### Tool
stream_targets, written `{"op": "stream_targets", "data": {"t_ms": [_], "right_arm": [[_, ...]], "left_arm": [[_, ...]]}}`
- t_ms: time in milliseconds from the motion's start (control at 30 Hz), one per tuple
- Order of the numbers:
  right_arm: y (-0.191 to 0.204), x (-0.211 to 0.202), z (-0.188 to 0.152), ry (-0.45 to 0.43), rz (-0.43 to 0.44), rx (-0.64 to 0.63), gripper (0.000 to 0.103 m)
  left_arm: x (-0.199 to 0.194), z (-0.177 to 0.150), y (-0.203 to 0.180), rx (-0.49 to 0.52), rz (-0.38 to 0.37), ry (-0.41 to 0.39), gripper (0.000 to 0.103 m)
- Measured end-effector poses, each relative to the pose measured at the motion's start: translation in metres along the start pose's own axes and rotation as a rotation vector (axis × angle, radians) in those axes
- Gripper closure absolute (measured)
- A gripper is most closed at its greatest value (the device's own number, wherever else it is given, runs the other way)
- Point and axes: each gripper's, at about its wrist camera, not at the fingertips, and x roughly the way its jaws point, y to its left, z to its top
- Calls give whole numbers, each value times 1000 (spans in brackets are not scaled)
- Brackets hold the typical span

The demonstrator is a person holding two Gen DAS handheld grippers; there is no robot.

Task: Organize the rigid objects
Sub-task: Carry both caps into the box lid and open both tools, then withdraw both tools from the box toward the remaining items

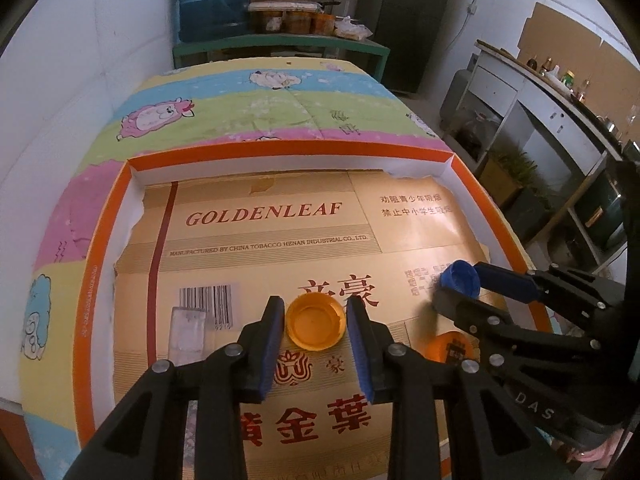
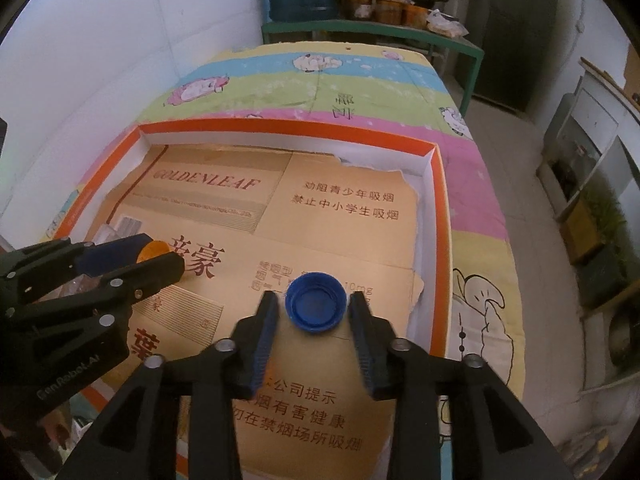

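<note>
An orange bottle cap (image 1: 316,326) lies mouth up on the cardboard liner, between the fingers of my left gripper (image 1: 315,307). The blue pads stand close beside its rim with thin gaps, so that gripper is open. A blue bottle cap (image 2: 316,307) lies mouth up between the fingers of my right gripper (image 2: 314,300), which is open with clear gaps on both sides. The left wrist view shows the blue cap (image 1: 460,278) at the right gripper (image 1: 456,292) tips. From the right wrist view, the orange cap (image 2: 153,249) peeks between the left gripper (image 2: 162,252) fingers.
Both caps lie in a shallow orange-rimmed tray (image 1: 280,152) lined with printed cardboard, set on a cartoon-sheep cloth (image 1: 240,116). A second orange cap (image 1: 448,346) lies partly under the right gripper. A clear plastic piece (image 1: 188,332) lies left of the left gripper. Shelves stand to the right.
</note>
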Motion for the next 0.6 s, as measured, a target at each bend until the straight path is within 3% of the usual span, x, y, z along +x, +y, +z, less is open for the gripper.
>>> {"op": "stream_targets", "data": {"t_ms": [600], "right_arm": [[0, -48, -16, -92, -1, 101, 55]], "left_arm": [[-71, -19, 3, 25, -2, -115, 69]]}}
